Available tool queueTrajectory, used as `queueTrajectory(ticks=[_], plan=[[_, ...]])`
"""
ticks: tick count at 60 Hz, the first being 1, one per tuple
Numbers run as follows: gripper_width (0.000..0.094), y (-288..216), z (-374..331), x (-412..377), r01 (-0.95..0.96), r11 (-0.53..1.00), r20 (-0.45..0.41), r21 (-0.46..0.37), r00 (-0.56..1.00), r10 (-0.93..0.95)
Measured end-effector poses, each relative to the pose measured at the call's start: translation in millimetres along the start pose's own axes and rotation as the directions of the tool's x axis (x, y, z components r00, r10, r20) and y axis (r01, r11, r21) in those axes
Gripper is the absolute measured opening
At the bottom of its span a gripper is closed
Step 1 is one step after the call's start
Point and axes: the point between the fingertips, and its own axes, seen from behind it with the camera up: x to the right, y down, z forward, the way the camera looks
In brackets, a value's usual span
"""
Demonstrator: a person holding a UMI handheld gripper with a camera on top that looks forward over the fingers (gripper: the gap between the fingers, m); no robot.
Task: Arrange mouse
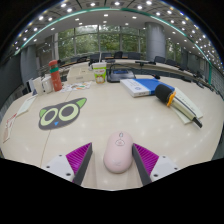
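A pale pink computer mouse (118,152) lies on the cream table (110,115), between the two fingers of my gripper (112,152). The gripper is open. Its purple pads (79,158) flank the mouse, with a small gap on the left side and the right pad close to the mouse. Beyond the fingers to the left lies a dark mouse mat (62,114) printed with a green-eyed cat face.
Further back on the table are a stack of books (140,87), an orange and black tool (166,96), a small box (99,72) and a red can (55,75). Papers (22,105) lie at the left. Office desks and windows stand behind.
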Motion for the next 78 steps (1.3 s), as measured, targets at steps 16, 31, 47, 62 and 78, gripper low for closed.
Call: queueTrajectory(ticks=[16, 31, 47, 62, 78], plan=[[0.045, -10.0, 17.3, 2.6, 0.082, 0.996, -0.007, -0.025, 0.997, -0.083], [0.0321, -18.3, 16.0, -0.2, 0.095, 0.993, -0.051, -0.069, 0.994, -0.099], [0.032, -148.5, -18.3, -76.7, 0.109, 0.988, -0.078, 0.113, 0.992, -0.1], [0.032, -170.3, 43.0, -185.2, 0.1, 0.989, 0.011, 0.108, 0.995, -0.102], [0.0372, -98.3, 111.3, -215.2, 0.116, 0.993, -0.012, -0.019, 0.993, -0.117]])
